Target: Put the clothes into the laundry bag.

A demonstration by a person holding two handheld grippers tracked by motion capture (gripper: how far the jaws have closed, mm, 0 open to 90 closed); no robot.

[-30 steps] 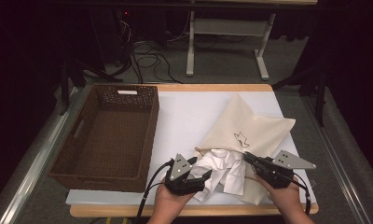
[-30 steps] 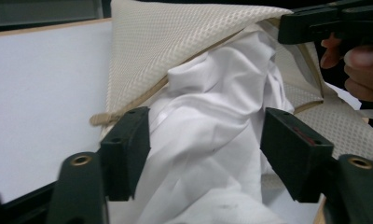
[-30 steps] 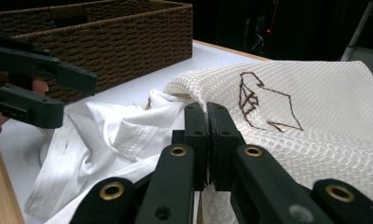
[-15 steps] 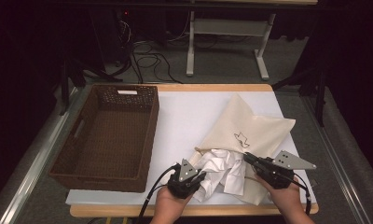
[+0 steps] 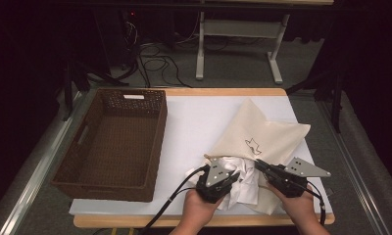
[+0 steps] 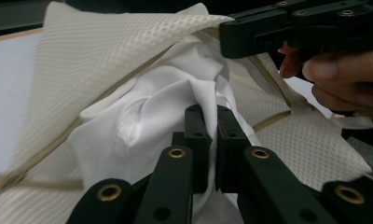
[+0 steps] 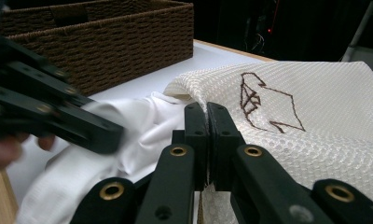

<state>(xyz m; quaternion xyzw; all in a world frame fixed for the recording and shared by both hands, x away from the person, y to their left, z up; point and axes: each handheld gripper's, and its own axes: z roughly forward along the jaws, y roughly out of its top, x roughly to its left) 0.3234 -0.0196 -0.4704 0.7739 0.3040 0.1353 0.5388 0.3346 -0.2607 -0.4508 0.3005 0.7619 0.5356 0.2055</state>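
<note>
White garment [image 6: 152, 121] sits half hidden inside mesh bag [image 5: 262, 134]

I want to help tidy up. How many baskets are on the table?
1. The brown wicker basket sits on the left side of the table, left of the cream mesh bag. It also shows behind the white cloth in the right gripper view.

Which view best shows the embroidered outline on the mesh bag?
The right gripper view: the embroidered outline sits close and sharp on the mesh bag. The high view shows it tiny; the left gripper view catches plain mesh.
</note>
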